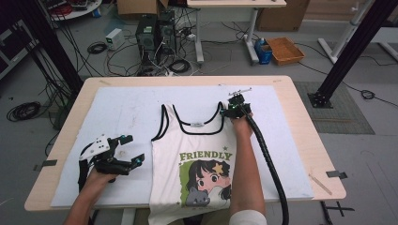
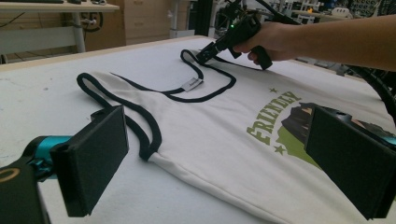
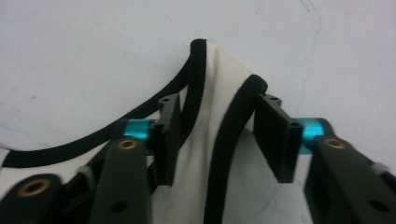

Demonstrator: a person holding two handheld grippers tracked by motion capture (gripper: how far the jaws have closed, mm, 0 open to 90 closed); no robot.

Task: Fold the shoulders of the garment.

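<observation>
The tank top's right strap (image 3: 212, 107) bunches between the right tongs (image 3: 219, 140).

A white tank top (image 1: 202, 154) is edged in black binding at the neck and armholes, and green "FRIENDLY" lettering (image 1: 205, 156) is printed above a cartoon girl with dark hair, a yellow star and what may be a grey cat on a green ground. A white mat (image 1: 126, 112) is laid over a pale wooden table (image 1: 300, 117). Black jaws with turquoise pins are seen on the left gripper (image 1: 127, 149) and the right gripper (image 3: 219, 135).
</observation>
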